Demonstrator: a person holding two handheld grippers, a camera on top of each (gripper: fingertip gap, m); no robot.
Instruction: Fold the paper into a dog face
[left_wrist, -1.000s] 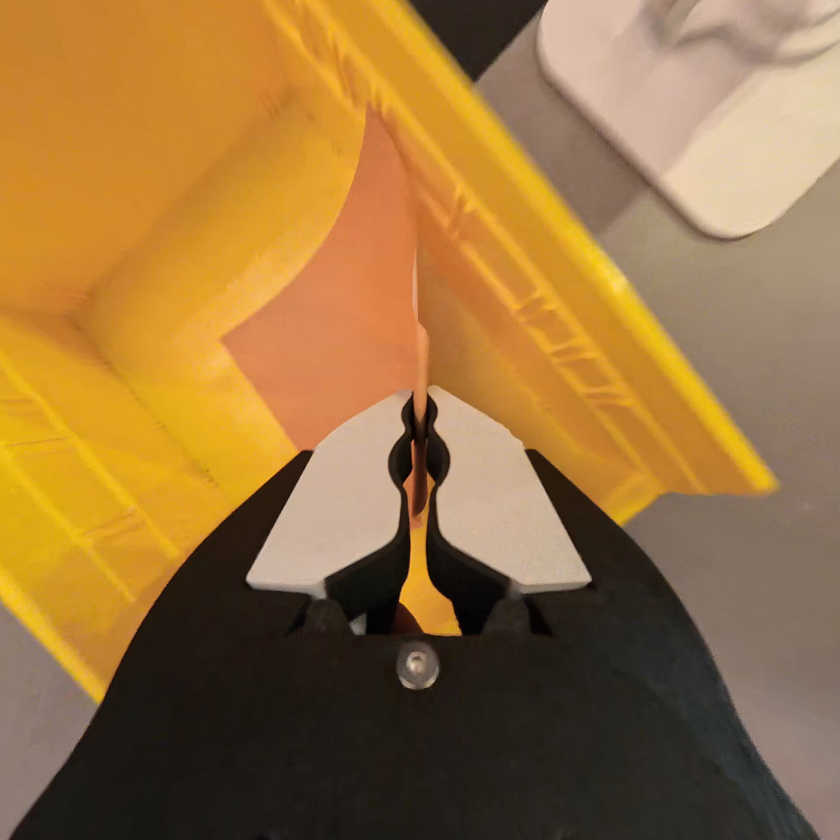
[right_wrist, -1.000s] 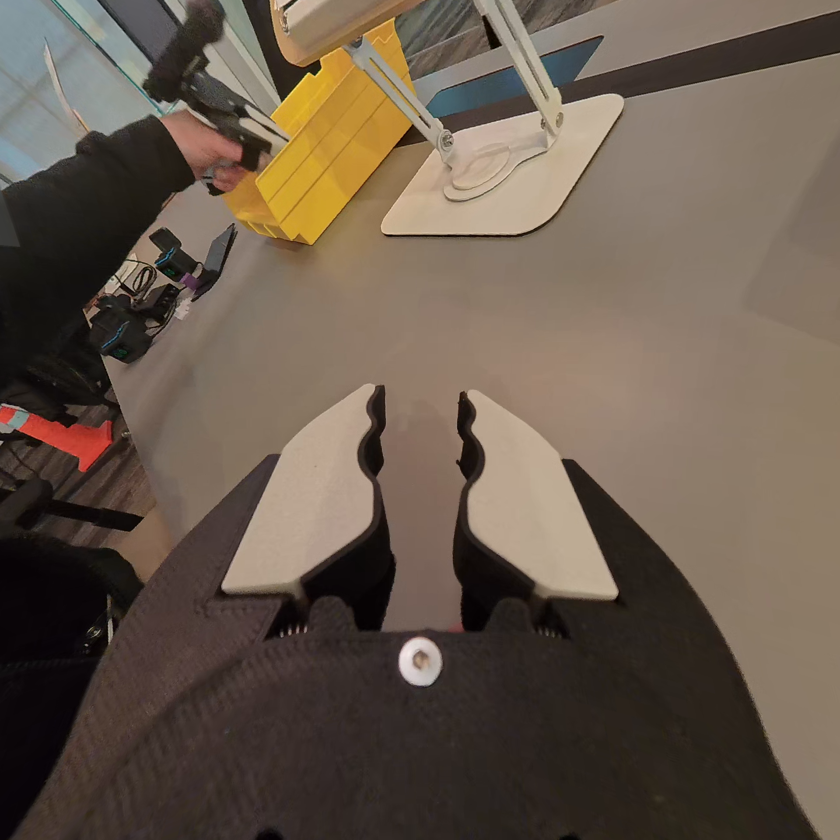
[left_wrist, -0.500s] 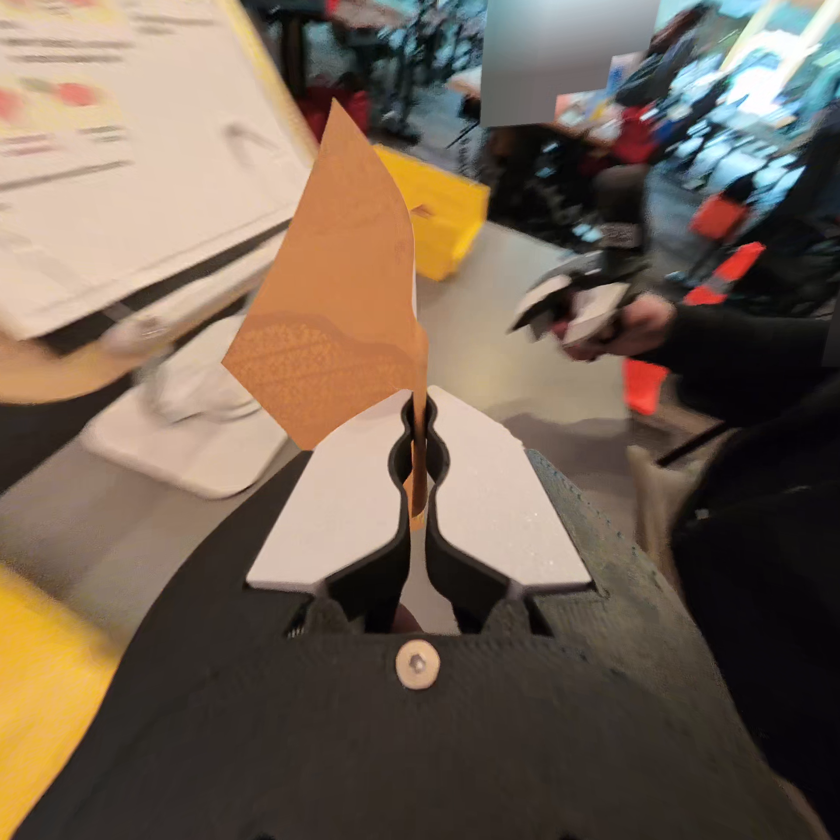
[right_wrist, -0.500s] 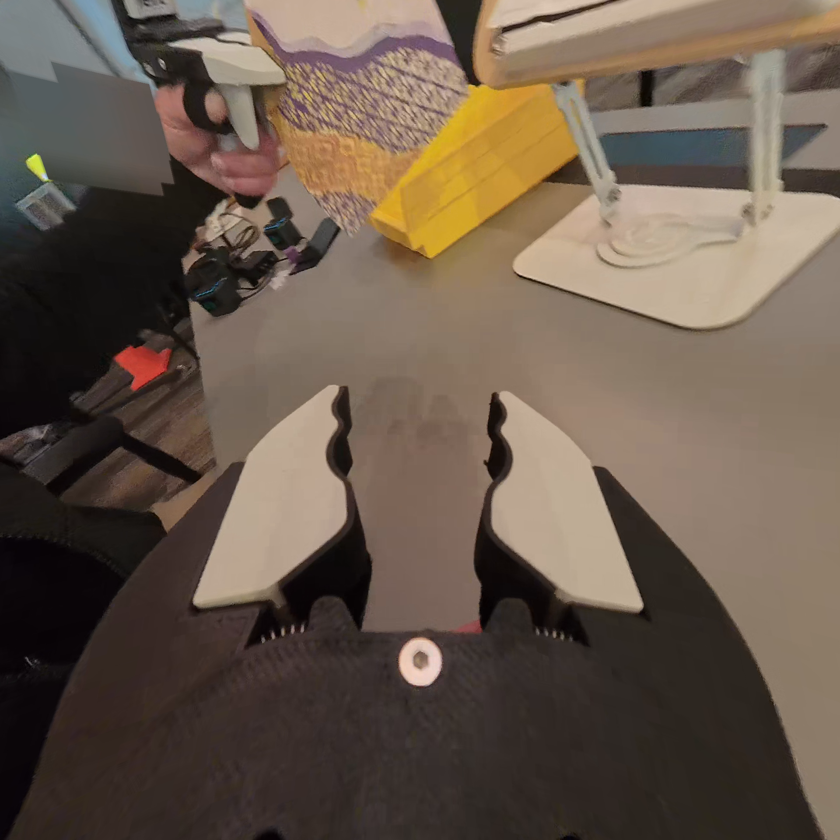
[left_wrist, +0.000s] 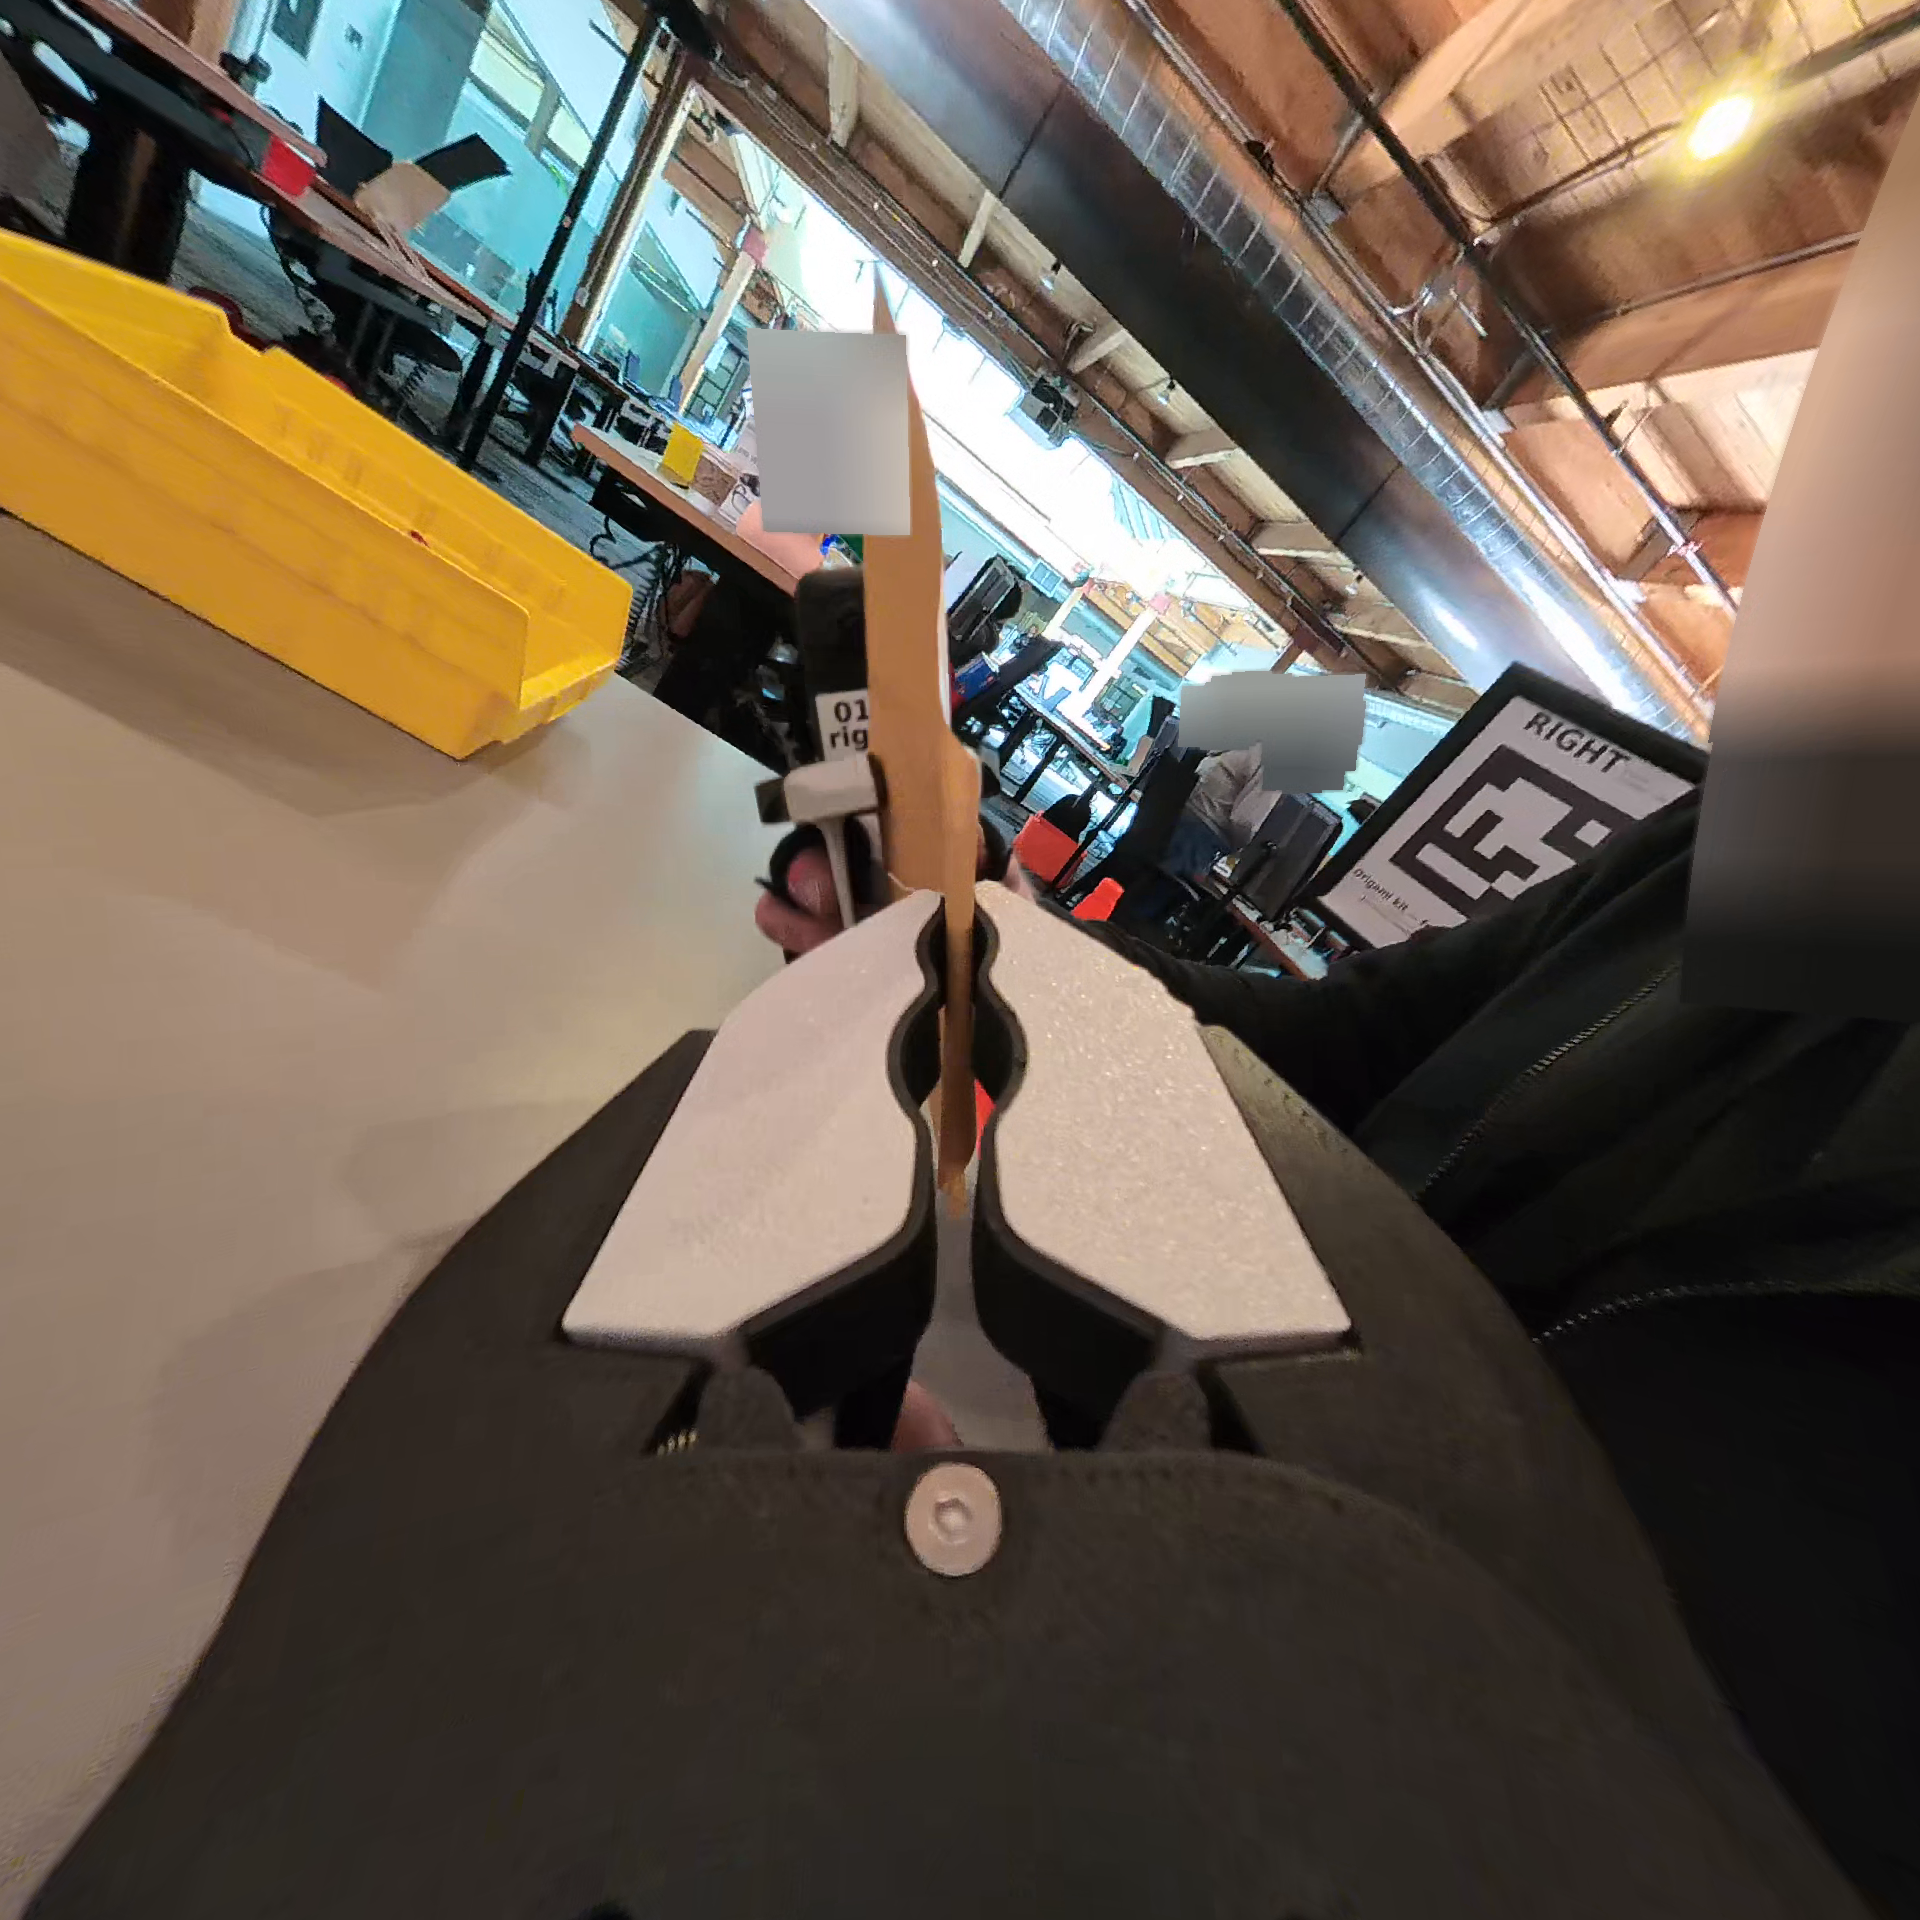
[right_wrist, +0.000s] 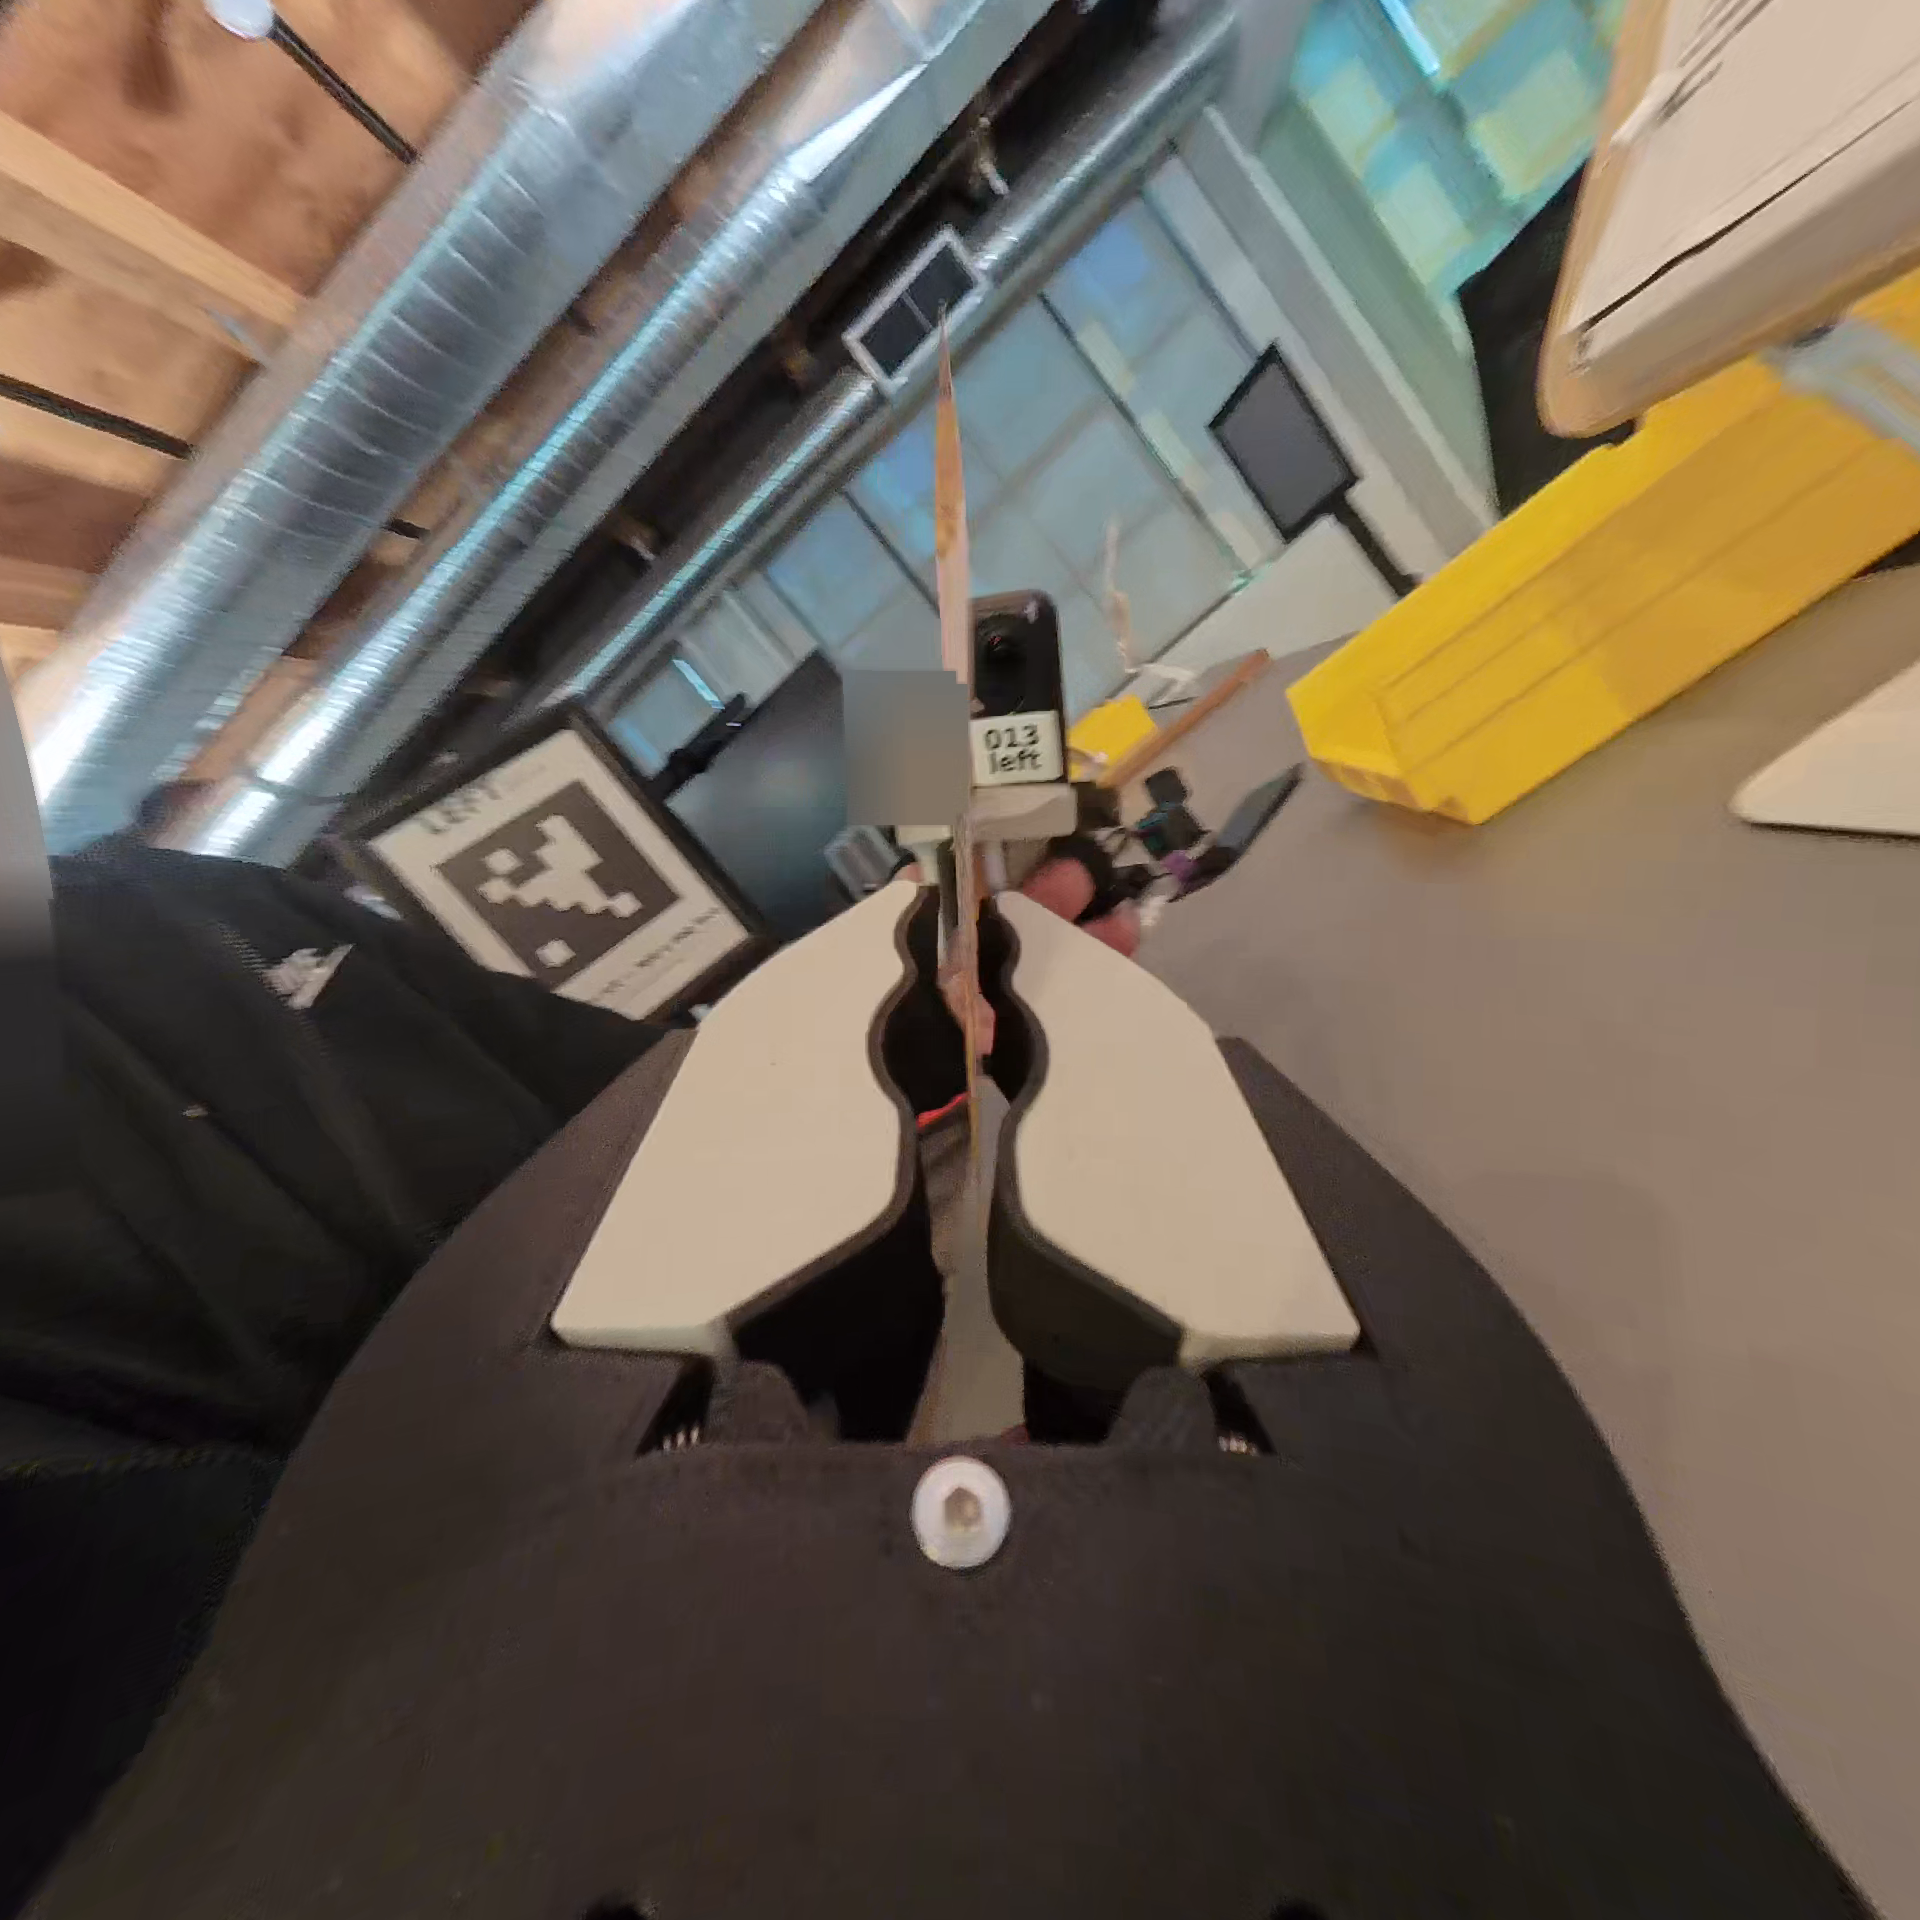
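A sheet of paper (left_wrist: 914, 675), orange-brown on this side, stands edge-on in the air above the grey table (left_wrist: 260, 987). My left gripper (left_wrist: 958, 914) is shut on one corner of it. In the right wrist view the same paper (right_wrist: 951, 499) shows as a thin, patterned edge. My right gripper (right_wrist: 956, 914) has its jaws closed on the opposite part of the paper. The two grippers face each other: the right gripper (left_wrist: 821, 821) shows behind the paper, and the left gripper (right_wrist: 997, 821) shows beyond it in the right wrist view.
A yellow bin (left_wrist: 312, 520) sits on the table's far side, also in the right wrist view (right_wrist: 1558, 644). A white stand base (right_wrist: 1849, 769) with a board (right_wrist: 1766, 208) above it is at the right. Framed marker signs (left_wrist: 1507, 821) (right_wrist: 561, 862) and a person's dark sleeve (left_wrist: 1455, 1039) are near. About 8 cm separates my left fingertips from my right.
My left gripper carried the paper out of the yellow bin and swung it toward the right gripper. My right gripper tilted up from the table and went from open to shut on the paper.
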